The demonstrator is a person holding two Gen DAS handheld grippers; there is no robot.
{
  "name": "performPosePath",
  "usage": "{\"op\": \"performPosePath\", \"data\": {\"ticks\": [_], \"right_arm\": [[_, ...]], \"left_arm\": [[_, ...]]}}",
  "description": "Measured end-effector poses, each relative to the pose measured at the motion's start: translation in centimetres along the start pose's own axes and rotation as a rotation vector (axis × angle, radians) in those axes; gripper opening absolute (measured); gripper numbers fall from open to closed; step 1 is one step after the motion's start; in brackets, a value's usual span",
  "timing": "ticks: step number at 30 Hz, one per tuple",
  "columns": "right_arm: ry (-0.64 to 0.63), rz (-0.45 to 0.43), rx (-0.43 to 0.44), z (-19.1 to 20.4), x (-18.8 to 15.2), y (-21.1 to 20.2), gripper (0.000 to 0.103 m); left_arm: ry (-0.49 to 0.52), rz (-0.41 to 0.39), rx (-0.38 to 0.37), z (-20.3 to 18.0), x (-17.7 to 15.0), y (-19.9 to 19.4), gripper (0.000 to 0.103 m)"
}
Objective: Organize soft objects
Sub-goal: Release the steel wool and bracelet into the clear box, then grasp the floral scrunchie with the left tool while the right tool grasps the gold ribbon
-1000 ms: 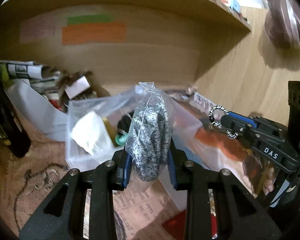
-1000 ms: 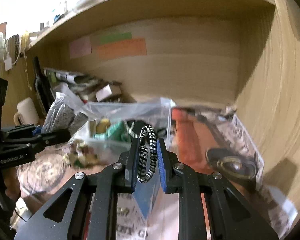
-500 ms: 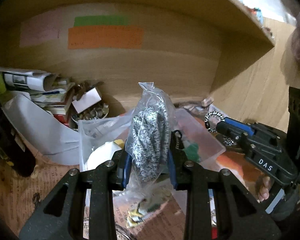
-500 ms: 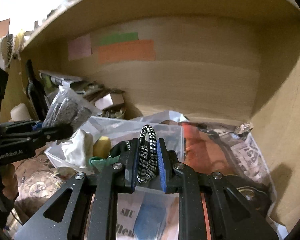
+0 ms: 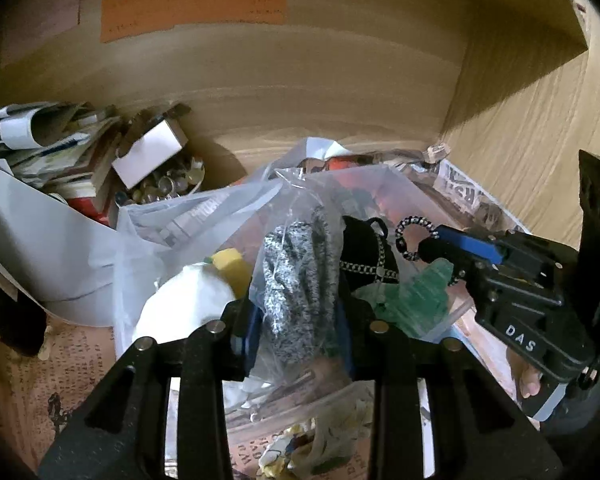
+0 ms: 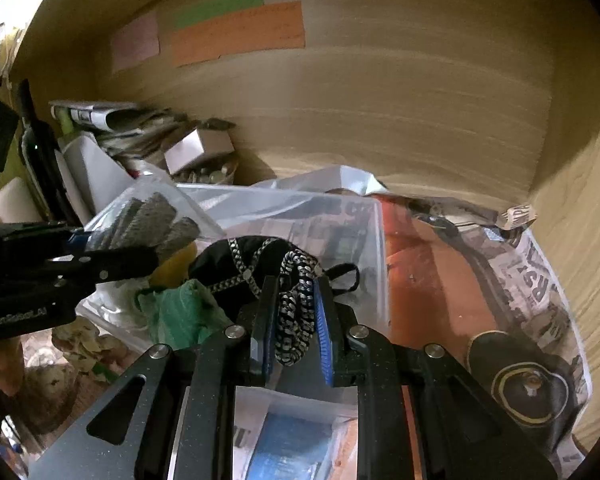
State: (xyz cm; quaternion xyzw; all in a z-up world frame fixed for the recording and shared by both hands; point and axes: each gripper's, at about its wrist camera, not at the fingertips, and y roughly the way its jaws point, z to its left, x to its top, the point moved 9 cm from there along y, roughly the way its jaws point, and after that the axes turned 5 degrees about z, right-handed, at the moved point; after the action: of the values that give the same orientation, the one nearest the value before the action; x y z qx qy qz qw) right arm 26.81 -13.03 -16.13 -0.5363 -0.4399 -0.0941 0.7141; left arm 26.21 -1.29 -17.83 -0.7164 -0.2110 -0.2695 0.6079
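Observation:
My left gripper is shut on a clear plastic bag of speckled grey-white fabric, held over a clear plastic bin; the bag also shows at the left of the right wrist view. My right gripper is shut on a black-and-white braided cord loop, also seen at the right of the left wrist view. The bin holds a white soft item, a yellow sponge, a green cloth and a black pouch with a patterned cord.
The bin sits inside a wooden shelf alcove on newspaper. Rolled papers, a white box and a container of small shiny objects stand at the back left. A dark round object lies at the right.
Both grippers have moved forward and down toward the bin, which now looks larger and closer. Each holds the same item as before.

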Motion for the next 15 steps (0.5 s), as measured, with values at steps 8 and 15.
{"op": "performPosePath", "data": {"ticks": [8, 15], "right_arm": [[-0.024, -0.02, -0.021, 0.4, 0.0, -1.1, 0.049], [-0.013, -0.104, -0.056, 0.4, 0.8, -4.7, 0.062]], "left_arm": [[0.007, -0.051, 0.031, -0.3, 0.4, -1.7, 0.053], [0.023, -0.176, 0.072, -0.7, 0.7, -6.4, 0.071]]}}
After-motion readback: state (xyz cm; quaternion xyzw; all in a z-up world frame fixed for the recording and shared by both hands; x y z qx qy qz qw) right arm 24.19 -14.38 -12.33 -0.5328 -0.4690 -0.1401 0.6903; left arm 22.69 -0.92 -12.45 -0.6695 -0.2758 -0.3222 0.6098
